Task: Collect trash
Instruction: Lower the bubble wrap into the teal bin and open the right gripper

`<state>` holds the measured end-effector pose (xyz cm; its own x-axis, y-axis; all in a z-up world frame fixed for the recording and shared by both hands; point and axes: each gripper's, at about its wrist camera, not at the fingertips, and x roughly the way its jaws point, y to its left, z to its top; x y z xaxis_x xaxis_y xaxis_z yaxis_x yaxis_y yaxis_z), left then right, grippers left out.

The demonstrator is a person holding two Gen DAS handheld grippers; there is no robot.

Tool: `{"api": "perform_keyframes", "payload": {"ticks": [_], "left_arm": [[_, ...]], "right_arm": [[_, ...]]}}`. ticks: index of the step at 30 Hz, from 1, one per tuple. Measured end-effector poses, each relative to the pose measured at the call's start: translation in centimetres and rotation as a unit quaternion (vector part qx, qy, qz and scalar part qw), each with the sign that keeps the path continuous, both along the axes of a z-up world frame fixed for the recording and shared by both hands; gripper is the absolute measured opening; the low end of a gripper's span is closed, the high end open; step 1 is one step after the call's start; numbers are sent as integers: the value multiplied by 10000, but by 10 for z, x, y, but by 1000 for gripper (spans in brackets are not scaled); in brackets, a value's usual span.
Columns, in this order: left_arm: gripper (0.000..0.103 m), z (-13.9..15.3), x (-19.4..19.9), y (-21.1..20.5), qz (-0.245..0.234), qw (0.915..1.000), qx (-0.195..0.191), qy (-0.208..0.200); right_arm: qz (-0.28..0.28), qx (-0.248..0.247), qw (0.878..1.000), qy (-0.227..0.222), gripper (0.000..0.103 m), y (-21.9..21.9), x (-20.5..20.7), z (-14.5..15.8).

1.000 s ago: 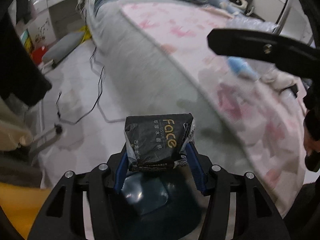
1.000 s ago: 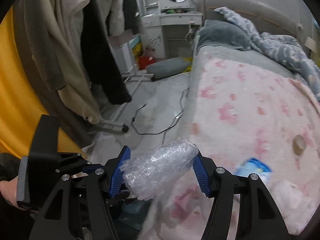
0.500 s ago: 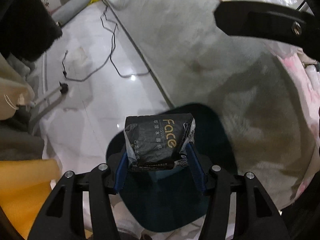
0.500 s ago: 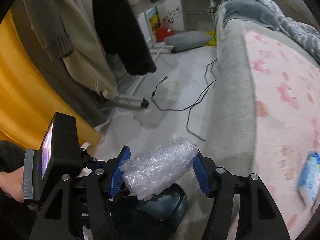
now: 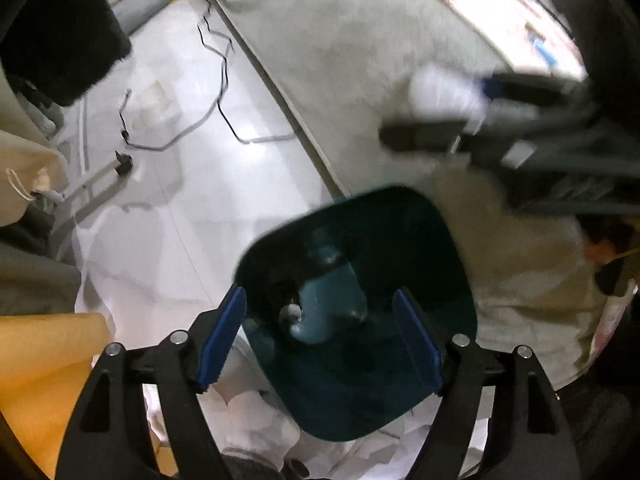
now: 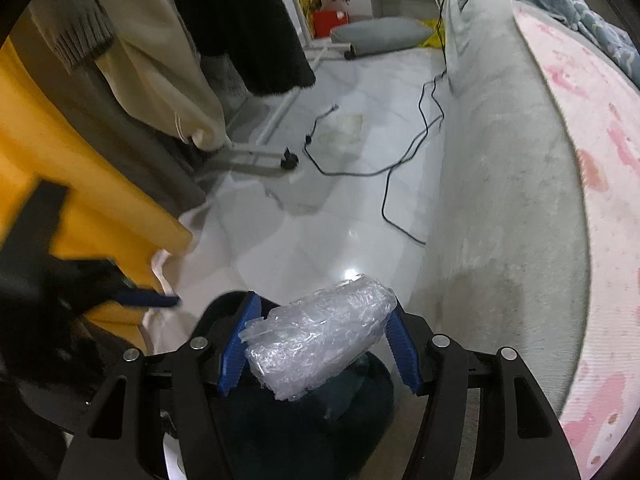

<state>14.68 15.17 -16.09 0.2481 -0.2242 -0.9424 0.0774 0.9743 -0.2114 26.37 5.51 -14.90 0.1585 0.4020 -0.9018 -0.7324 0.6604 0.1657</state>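
Left wrist: left tool [image 5: 320, 336] gaped wide, empty, above dark bin [image 5: 448, 280]; contents blurred, perhaps bottles
Right wrist: right tool [image 6: 320, 344] clamped bubble wrap [image 6: 316, 344]

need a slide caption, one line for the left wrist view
Open left claw above the dark bin on the floor, nothing between its fingers.

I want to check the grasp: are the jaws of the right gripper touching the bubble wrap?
Touching. In the right wrist view, both blue jaws of the right gripper press against the ends of the bubble wrap, with no gap visible.
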Motion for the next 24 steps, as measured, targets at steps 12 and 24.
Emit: {"api": "perform_keyframes", "payload": {"ticks": [12,24], "left_arm": [[67,71,-5,35,521,9857,51,-1600],[61,110,-7,55,831,9669,15,-2410]], "right_arm": [[429,-218,9975,512,62,22,-16,-40],[1314,-1064,9830,710,63,45,-55,-83]]}}
